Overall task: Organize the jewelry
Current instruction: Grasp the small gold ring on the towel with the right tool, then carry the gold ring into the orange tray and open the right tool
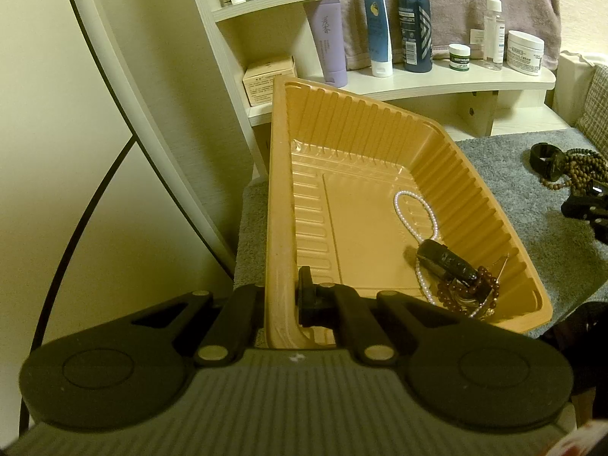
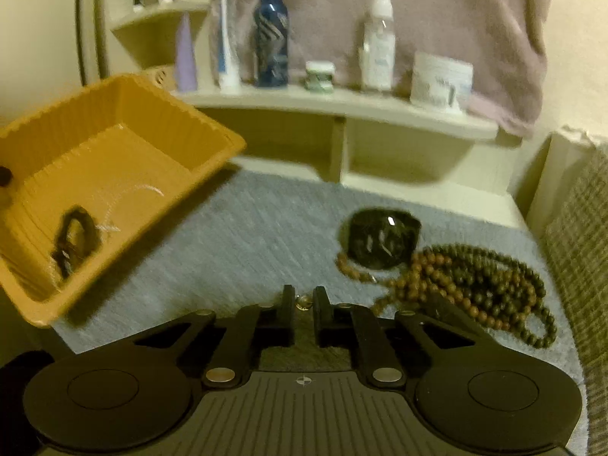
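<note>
Inspector: Status of the jewelry?

Assessor: Split in 2 lots. Inside the orange plastic tray [image 1: 380,190] lie a pearl necklace [image 1: 416,212], a black band [image 1: 446,262] and a dark red bead bracelet [image 1: 469,290], gathered toward 1 corner. On the grey mat [image 2: 247,235] outside it sit a black bangle [image 2: 382,241] and a heap of wooden bead strands [image 2: 475,288], touching each other.

Inspector: The tools?

Assessor: The left tool [image 1: 279,300] is clamped on the tray's rim, 1 finger on each side of the wall; the tray sits tilted. The right tool [image 2: 303,300] is nearly closed on a small metallic piece; I cannot identify it.

Inspector: Handling?

Assessor: In my judgement, the strands are light, limp and tangle-prone; pinch a bunched section. The bangle looks rigid and glossy, likely slippery; take it across its wall.

Inspector: Surroundings?

Assessor: A shelf [image 1: 456,79] behind carries cosmetic bottles [image 1: 416,19] and jars.
</note>
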